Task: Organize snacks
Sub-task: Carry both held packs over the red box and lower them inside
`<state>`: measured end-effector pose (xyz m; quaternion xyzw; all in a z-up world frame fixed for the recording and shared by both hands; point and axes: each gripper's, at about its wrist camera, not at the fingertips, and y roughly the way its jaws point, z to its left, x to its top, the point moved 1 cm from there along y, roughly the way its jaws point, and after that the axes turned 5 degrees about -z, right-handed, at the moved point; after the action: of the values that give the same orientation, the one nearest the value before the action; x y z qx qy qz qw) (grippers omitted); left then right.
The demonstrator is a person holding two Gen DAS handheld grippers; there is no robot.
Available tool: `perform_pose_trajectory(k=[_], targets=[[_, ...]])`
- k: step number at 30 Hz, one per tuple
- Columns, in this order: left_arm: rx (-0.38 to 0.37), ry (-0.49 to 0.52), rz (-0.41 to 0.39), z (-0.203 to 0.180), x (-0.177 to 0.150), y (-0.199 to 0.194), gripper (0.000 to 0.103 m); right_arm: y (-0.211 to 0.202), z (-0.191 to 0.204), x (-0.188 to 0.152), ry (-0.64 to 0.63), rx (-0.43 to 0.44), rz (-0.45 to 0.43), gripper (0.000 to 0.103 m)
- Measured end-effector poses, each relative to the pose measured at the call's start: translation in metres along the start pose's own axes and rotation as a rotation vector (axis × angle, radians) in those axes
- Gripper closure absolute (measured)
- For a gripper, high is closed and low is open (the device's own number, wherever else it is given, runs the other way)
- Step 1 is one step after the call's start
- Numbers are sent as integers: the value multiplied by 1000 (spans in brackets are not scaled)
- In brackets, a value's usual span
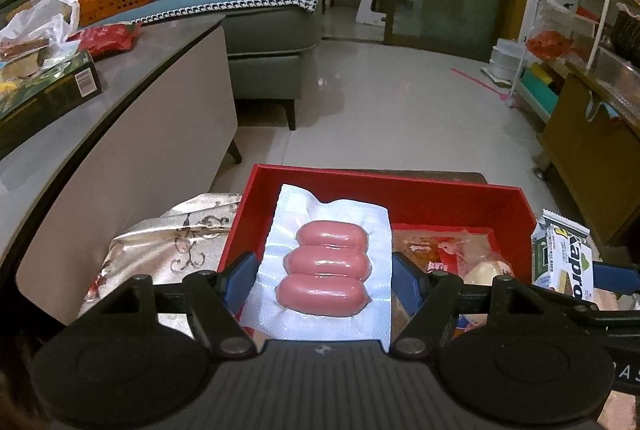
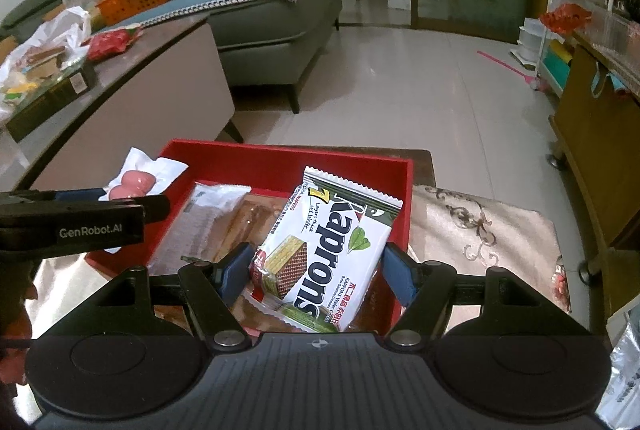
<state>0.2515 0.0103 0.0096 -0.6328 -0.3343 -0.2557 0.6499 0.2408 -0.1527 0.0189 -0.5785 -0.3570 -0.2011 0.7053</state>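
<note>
Shallow red cardboard box point(image 1: 460, 198), matte walls, square corners, sits on a small table draped in glossy beige cloth with scrolled embroidery point(image 2: 480, 230); its far wall lies toward the table's far edge.

Clear vacuum-sealed plastic pouch of three plump pink sausages point(image 1: 326, 270): dimpled white film border, smooth shiny links stacked side by side. Left gripper point(image 1: 324, 280) pinches this pouch by its side edges, blue pads point(image 1: 240, 278) pressing the film, jaws partly spread to the pouch's width. Pouch hangs over the box's left half, tilted up toward the far wall.

Glossy white-and-green foil wafer packet printed "Kaprons" point(image 2: 332, 250), flat rectangle with crimped zigzag ends. Right gripper point(image 2: 320, 276) clamps it across its width, blue pads on both long edges, jaws partway apart. Packet is above the box's right half, angled.

Inside the box: a grey-white crinkled wrapper point(image 2: 200, 226) and clear-wrapped brownish snacks point(image 2: 248, 218) on the floor
</note>
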Motion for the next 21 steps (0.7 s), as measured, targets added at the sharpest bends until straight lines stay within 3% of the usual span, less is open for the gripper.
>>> perform_pose_trajectory(k=[21], targets=[[31,27,28,-5,-2,29,39,32,-4,2,-16,-13,38,27]])
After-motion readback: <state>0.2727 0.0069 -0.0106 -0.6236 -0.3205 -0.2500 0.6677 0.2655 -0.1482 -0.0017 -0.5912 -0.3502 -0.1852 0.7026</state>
